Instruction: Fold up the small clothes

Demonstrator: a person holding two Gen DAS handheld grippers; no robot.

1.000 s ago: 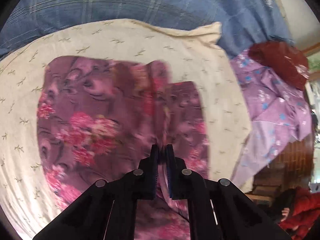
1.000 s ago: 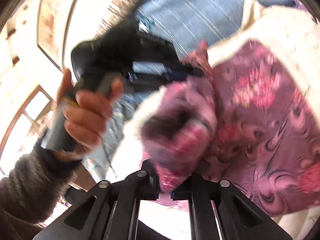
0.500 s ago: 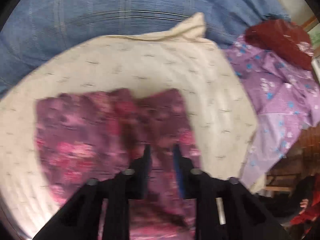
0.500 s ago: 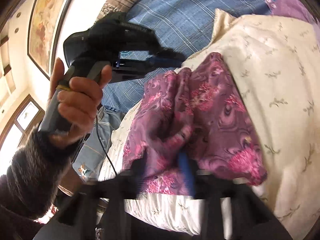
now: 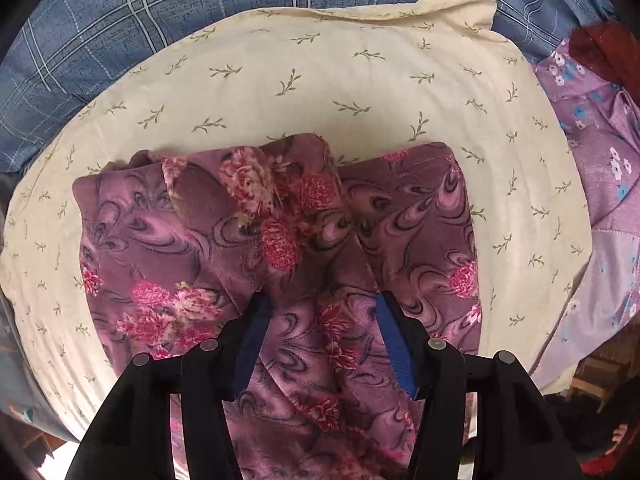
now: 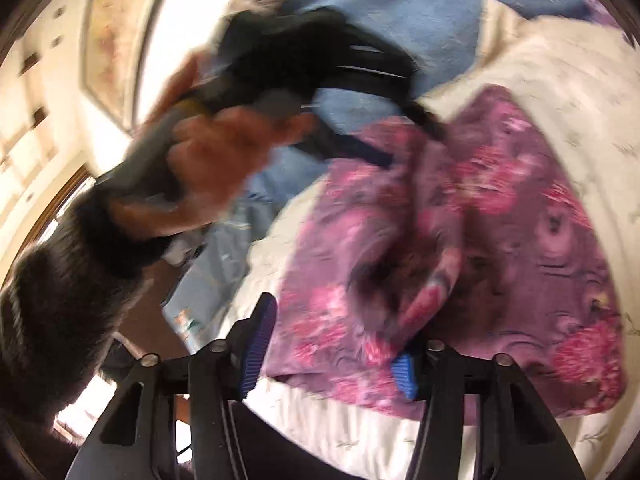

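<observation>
A blue checked bedspread [image 5: 168, 20] fills the top of the left wrist view, and on it lies a cream pillow [image 5: 320, 80] printed with small sprigs. A purple flowered garment [image 5: 192, 240] lies bunched on the pillow, its far edge well short of the pillow's far edge, so bare cream cloth rings it on three sides. Only this view shows the lilac cloth [image 5: 592, 152] and dark red cloth [image 5: 608, 52] heaped past the pillow's right edge. Only the right wrist view (badly blurred) shows the room: a pale wall, a framed picture [image 6: 116, 24], and the person's hand [image 6: 208, 168] in a dark fuzzy sleeve [image 6: 56, 280] gripping the other tool above the garment. The left gripper [image 5: 320, 300] points down at the garment, jaws apart and opening, cloth lying between them unpinched. The right gripper [image 6: 336, 332] is also spread, its jaws closing, with a fold of the garment between them; I cannot tell whether the pads press it.
</observation>
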